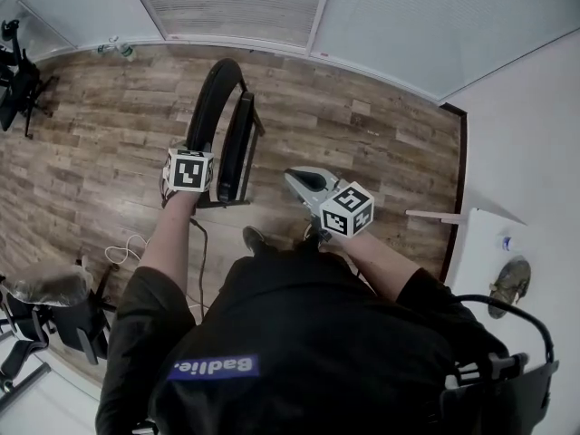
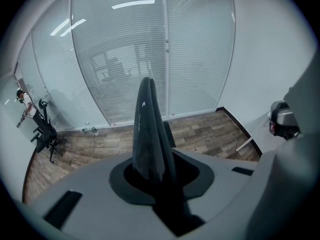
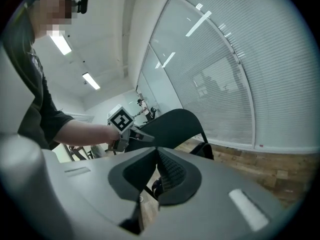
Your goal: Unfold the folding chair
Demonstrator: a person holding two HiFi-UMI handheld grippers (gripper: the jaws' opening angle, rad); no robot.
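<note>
**Left claw clamped on the chair back, right claw clenched on nothing**

In the head view we see the folding chair (image 1: 227, 134) just above the middle of the frame. It stands folded flat and upright on the wood floor (image 1: 381, 143), with its curved black back towards the left and the seat pressed close beside it. The left gripper (image 1: 192, 172) sits at the lower end of that back. Its own view shows the dark edge of the back rising straight up from between the jaws, which are pressed onto it from both sides. The right gripper (image 1: 297, 179) hovers right of the chair, near the frame's centre and apart from the seat. Its jaws are together with nothing between them (its own view looks past them at the chair's back and at the other claw holding it). Behind the chair, along the top of the frame, runs a glass wall with blinds (image 1: 236, 3). An office chair (image 1: 18, 80) stands at the upper left, and a white table (image 1: 489, 234) juts in at the right edge. A pale cable (image 1: 122, 247) lies looped on the floor at the lower left.
</note>
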